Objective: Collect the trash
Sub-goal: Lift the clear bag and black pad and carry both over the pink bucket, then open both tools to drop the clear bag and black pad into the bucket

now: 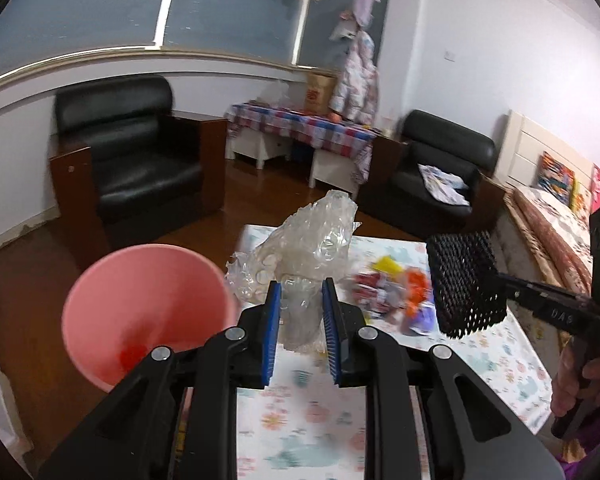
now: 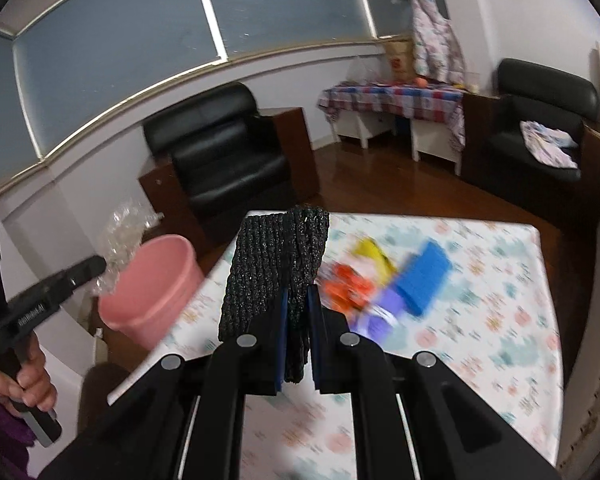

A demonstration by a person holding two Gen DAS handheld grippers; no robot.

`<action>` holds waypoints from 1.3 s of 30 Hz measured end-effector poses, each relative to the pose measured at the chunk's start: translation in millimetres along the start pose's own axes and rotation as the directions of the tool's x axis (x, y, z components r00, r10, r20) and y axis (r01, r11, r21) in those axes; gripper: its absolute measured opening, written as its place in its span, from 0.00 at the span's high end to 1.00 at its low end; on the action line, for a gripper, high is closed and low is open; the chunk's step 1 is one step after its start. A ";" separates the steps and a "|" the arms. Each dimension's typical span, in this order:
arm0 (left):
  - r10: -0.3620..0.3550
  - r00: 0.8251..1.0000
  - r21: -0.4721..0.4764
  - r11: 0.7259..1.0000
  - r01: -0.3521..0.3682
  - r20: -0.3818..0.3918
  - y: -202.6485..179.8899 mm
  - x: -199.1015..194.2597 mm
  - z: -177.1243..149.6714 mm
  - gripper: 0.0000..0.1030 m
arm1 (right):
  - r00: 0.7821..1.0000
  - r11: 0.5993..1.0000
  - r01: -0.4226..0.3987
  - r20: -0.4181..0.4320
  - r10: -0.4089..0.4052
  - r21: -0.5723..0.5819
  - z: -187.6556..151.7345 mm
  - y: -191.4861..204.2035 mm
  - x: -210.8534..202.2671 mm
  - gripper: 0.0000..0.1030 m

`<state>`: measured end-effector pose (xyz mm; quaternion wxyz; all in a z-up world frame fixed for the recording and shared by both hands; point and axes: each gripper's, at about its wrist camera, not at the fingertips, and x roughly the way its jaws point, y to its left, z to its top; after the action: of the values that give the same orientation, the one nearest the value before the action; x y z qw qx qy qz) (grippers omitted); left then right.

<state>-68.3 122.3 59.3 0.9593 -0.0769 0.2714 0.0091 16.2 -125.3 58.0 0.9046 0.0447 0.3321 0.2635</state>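
My left gripper [image 1: 301,292] is shut on a crumpled sheet of clear bubble wrap [image 1: 308,240], lifted above the table near the pink bin [image 1: 148,308]. From the right wrist the same wrap [image 2: 118,240] shows over the pink bin [image 2: 152,292]. My right gripper [image 2: 298,296] is shut on a piece of black foam netting [image 2: 272,268], raised over the table. That black netting [image 1: 464,280] also appears at the right in the left wrist view. A blurred heap of coloured wrappers [image 2: 380,284] lies on the floral tablecloth [image 2: 480,340].
Something red lies in the bin's bottom [image 1: 134,354]. A blue sponge-like block [image 2: 424,276] rests among the wrappers. Black armchairs [image 1: 128,160] [image 1: 436,176] stand beyond the table on the wooden floor. A checked-cloth side table [image 1: 300,128] is at the back wall.
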 end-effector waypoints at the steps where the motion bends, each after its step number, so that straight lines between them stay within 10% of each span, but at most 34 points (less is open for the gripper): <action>1: 0.015 1.000 -0.003 1.000 -0.015 0.004 6.5 -0.7 1.0 0.80 | 1.000 1.000 -0.011 0.001 0.011 -0.005 4.2 6.1 3.9 0.91; 18: 0.169 0.983 -0.132 0.975 -0.177 -0.067 103.7 20.9 -10.9 0.80 | 0.982 0.958 -0.172 -0.121 0.148 -0.228 39.5 166.9 141.3 0.91; 32: 0.197 0.963 -0.198 0.952 -0.233 -0.185 139.6 51.9 -28.2 0.63 | 0.962 0.949 -0.201 -0.233 0.144 -0.243 18.0 197.6 211.7 0.90; 39: 0.191 0.965 -0.200 0.954 -0.225 -0.178 140.8 49.4 -26.7 0.62 | 0.952 0.946 -0.231 -0.252 0.171 -0.228 14.5 193.2 215.0 0.64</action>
<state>-48.4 256.1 -9.1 0.9145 -0.1531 0.3498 0.1340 76.6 150.5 -5.4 0.8266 -0.0688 0.3913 0.3987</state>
